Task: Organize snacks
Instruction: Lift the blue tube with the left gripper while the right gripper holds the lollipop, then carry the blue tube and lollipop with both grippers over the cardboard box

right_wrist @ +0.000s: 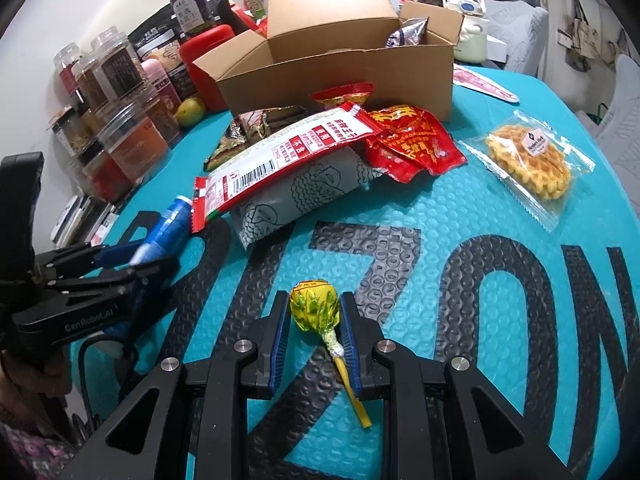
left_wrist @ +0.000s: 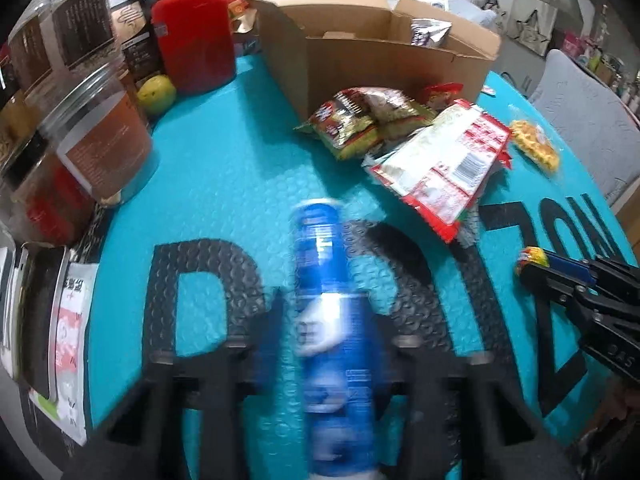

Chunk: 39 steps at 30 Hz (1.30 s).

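A blue snack tube (left_wrist: 324, 280), blurred, runs up the middle of the left wrist view, and my left gripper (left_wrist: 324, 320) is shut on it. The right wrist view shows that tube (right_wrist: 168, 220) sticking out of the left gripper (right_wrist: 148, 258) near the left edge. My right gripper (right_wrist: 314, 314) is shut on a yellow-wrapped lollipop (right_wrist: 312, 300), its stick pointing back toward the camera. Both hover over the teal mat (right_wrist: 480, 260). An open cardboard box (right_wrist: 340, 76) stands behind a pile of snack packets, with one silver packet inside.
In front of the box lie a white-and-red packet (right_wrist: 288, 152), a red packet (right_wrist: 412, 140), green packets (left_wrist: 360, 120) and a wrapped waffle (right_wrist: 528, 160). Clear jars (right_wrist: 120, 140), a red container (left_wrist: 196, 36) and a green fruit (left_wrist: 156, 94) crowd the left side.
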### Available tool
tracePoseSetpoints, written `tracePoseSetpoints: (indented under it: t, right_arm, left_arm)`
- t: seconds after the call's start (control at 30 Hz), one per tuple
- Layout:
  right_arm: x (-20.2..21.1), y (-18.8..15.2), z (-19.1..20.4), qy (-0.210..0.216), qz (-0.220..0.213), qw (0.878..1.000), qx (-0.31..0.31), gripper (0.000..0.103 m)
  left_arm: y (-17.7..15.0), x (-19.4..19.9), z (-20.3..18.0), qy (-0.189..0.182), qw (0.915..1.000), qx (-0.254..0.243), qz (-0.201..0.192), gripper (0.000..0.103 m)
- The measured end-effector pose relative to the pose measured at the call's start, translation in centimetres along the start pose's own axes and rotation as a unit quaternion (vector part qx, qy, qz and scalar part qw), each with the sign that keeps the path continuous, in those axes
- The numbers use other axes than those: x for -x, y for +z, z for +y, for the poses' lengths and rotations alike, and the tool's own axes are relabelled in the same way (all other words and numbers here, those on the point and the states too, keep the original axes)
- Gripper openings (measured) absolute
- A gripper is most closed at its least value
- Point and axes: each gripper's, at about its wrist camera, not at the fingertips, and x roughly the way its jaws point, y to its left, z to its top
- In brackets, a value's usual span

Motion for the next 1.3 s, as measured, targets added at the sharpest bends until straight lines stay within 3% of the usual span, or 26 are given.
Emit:
tracePoseSetpoints:
  t: [0.2,0.57,0.9,1.3]
  right_arm:
    - [0.0,0.1,0.3,0.002,-0.005,1.0,0.003,0.024]
    - [2.2,-0.4,1.6,0.03,-0.032,0.999,0.016,0.024]
    - [5.5,0.1,3.0,0.045,-0.081,0.995,0.033,0.024]
    - [9.5,4.9,4.1,0.044,-0.151,0.984,0.082,0.024]
  left_arm:
    - [-0.2,0.7,0.3,-0.029,0.9995,0.008,0.006,0.028]
    - [-1.0,3.7,0.0,-0.031,0.9991,0.011,-0.026,0.028]
    - [-0.2,8.3,-1.0,-0.042,0.9939,0.003,-0.102,0.028]
    - [4.7,13.3,-1.7,-0.053,0.9752,-0.021,-0.214,0.028]
